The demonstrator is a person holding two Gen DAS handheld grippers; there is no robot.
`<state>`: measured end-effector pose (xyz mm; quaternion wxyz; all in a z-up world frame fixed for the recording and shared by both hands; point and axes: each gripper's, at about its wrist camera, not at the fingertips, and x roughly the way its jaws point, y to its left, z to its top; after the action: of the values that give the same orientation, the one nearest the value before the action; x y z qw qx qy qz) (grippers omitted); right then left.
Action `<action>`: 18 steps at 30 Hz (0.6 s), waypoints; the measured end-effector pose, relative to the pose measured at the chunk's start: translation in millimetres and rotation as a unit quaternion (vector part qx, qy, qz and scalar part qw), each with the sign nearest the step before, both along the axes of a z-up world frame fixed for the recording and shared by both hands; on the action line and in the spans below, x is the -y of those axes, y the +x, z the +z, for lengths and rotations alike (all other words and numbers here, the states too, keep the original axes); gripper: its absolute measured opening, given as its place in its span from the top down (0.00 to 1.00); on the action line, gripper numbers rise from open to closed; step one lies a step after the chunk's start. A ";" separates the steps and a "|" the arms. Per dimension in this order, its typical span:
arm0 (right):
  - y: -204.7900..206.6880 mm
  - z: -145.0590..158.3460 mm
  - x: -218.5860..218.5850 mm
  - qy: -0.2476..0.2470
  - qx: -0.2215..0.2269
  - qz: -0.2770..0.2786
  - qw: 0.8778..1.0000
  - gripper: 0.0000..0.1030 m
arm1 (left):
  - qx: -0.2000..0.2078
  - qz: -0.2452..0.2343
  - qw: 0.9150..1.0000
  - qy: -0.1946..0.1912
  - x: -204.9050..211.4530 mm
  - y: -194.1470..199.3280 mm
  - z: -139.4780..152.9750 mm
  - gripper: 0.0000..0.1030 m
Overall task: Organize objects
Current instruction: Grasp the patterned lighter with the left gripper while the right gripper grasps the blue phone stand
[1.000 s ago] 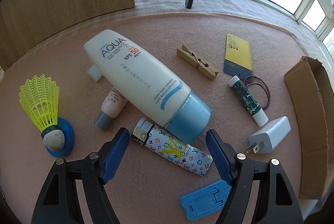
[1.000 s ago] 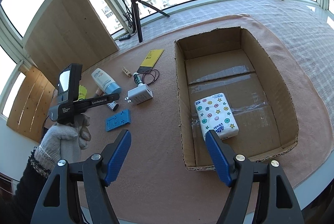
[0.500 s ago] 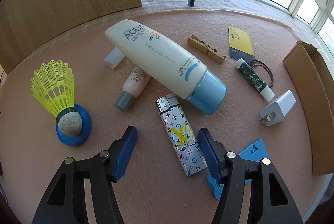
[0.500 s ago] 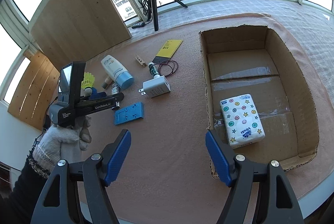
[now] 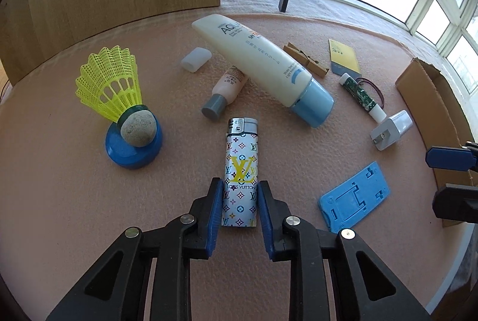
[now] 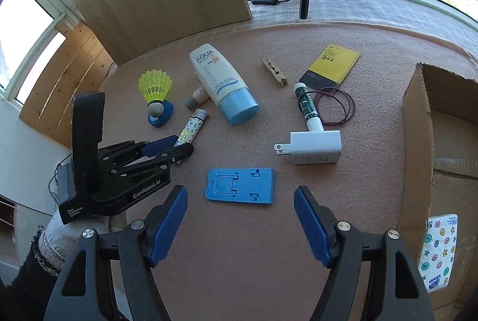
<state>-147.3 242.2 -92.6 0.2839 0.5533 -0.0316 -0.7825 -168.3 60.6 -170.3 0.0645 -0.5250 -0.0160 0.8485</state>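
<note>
Left gripper (image 5: 240,201) is closing on the patterned lighter (image 5: 240,168), lying flat on the pink mat (image 5: 59,201); pads look in contact. Right gripper (image 6: 240,219) is hovering with jaws spread over the blue phone stand (image 6: 239,185). Next: lift, carry to the cardboard box (image 6: 418,123).

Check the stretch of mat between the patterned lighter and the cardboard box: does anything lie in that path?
Yes. The lighter sits between the closing jaws of the left gripper. Toward the cardboard box lie the blue phone stand and the white charger plug, with the open right gripper near the box edge. Carried over them, nothing blocks it.
</note>
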 end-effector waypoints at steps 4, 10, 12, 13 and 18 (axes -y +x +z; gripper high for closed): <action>-15.6 -13.0 25.8 0.001 0.023 0.038 0.999 0.32 | 0.002 0.002 1.000 0.008 7.6 17.2 0.2 0.76; -34.0 -33.0 52.9 0.023 0.040 0.068 0.997 0.32 | 0.002 0.000 1.000 0.009 13.6 42.7 1.9 0.76; -38.6 -37.7 59.7 0.032 0.040 0.074 0.996 0.32 | 0.002 0.002 1.000 0.012 15.3 48.3 2.2 0.76; -41.1 -40.5 63.2 0.038 0.039 0.076 0.996 0.32 | 0.003 0.002 1.000 0.013 15.9 50.7 2.6 0.76; -47.5 -50.5 71.1 0.062 0.044 0.085 0.994 0.32 | 0.005 0.002 1.000 0.014 15.7 55.5 1.9 0.76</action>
<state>-194.8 171.1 -143.1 0.3128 0.6044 0.0511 -0.7309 -112.8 44.8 -168.3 0.0700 -0.5281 -0.0296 0.8458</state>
